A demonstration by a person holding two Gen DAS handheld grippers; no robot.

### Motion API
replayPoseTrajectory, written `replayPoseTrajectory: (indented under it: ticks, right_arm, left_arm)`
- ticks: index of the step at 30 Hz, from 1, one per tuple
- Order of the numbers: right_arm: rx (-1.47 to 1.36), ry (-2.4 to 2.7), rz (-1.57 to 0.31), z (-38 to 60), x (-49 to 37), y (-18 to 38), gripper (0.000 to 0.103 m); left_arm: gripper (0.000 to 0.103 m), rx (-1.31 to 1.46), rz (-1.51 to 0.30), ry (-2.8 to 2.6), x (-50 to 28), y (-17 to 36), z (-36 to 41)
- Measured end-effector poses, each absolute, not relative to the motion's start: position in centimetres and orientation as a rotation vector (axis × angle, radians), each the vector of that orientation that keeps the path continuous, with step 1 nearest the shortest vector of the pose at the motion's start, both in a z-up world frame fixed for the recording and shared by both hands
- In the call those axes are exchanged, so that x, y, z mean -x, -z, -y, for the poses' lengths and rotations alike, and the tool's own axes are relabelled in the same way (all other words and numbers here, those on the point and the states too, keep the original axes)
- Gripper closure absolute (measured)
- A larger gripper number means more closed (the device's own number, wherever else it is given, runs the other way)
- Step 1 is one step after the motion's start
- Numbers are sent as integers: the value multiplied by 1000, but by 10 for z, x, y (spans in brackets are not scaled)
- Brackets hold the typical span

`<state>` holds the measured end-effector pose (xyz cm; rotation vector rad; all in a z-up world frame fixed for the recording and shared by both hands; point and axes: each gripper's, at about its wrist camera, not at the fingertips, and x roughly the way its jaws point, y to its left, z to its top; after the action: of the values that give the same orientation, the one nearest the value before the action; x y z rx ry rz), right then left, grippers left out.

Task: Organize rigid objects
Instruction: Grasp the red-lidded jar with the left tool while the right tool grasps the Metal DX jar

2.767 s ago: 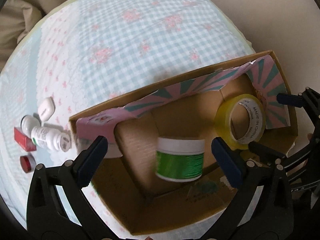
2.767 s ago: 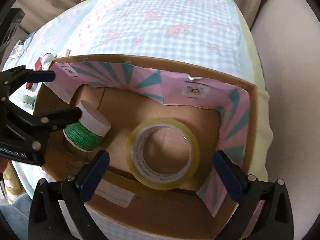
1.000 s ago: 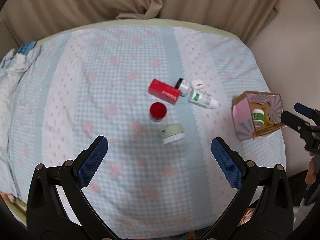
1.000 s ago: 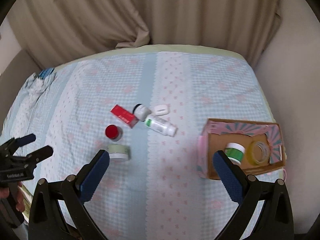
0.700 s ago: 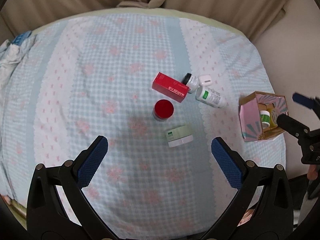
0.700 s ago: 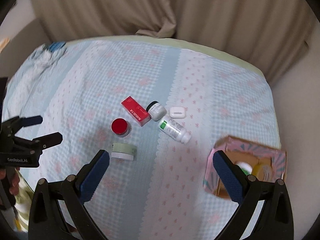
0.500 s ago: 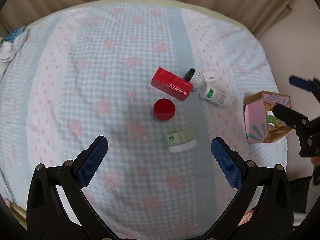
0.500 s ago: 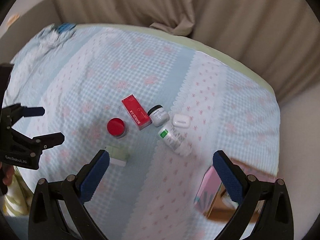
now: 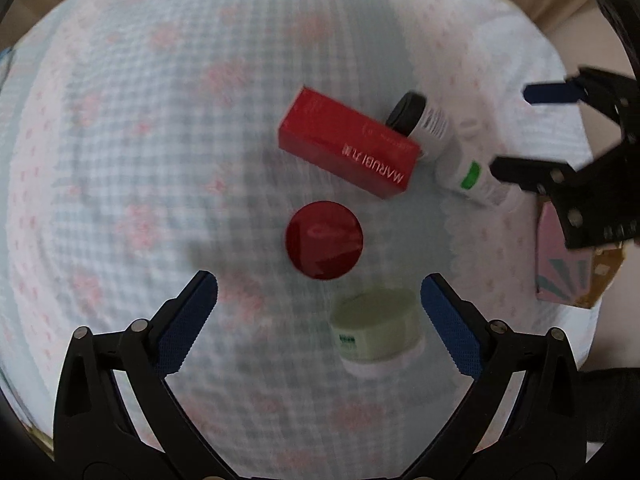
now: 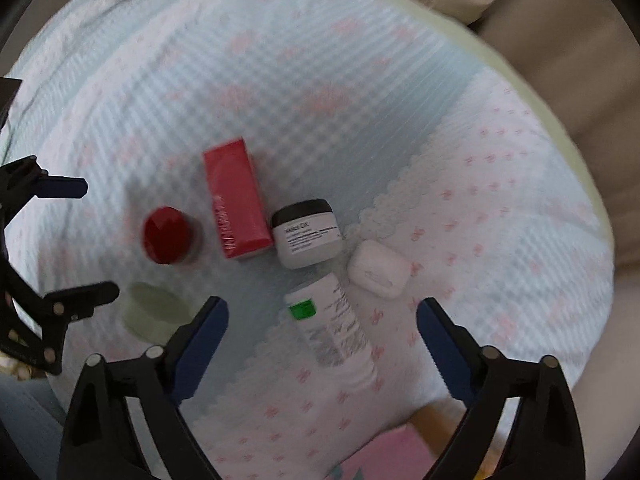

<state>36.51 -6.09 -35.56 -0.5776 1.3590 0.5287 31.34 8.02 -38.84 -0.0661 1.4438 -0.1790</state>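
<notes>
Blue-checked bedding [image 9: 140,128] with pink flowers covers the bed under both downward-pointing grippers. Left gripper [image 9: 320,300] hangs released, its fingers [image 9: 192,320] straddling a pale green jar [image 9: 376,332], the red-lidded jar [image 9: 324,240] just beyond their tips. Right gripper [image 10: 322,320], jaws just narrowing yet gripping nothing, has a white bottle [image 10: 332,332] lying between its fingers [image 10: 440,336]; the red box [image 10: 236,200], dark-lidded jar [image 10: 306,232] and white case [image 10: 378,268] lie beyond.
</notes>
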Motion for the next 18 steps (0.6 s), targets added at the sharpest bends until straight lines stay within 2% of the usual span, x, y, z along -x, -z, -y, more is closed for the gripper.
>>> replayPoseTrajectory:
  ticks: [11,17,18]
  right_arm:
    - [635,-652,-1456,48,-402,427,17]
    - [678,-696,-1466,39,-412,441,23]
    - [698,-707,-1465,37,-412,442,24]
  left_arm:
    - [17,76,-1516,146,-330,442,-68]
    - [33,59,-1525,144,-329,454,-56]
    - [40,54,-1526,143,-329,456,-54]
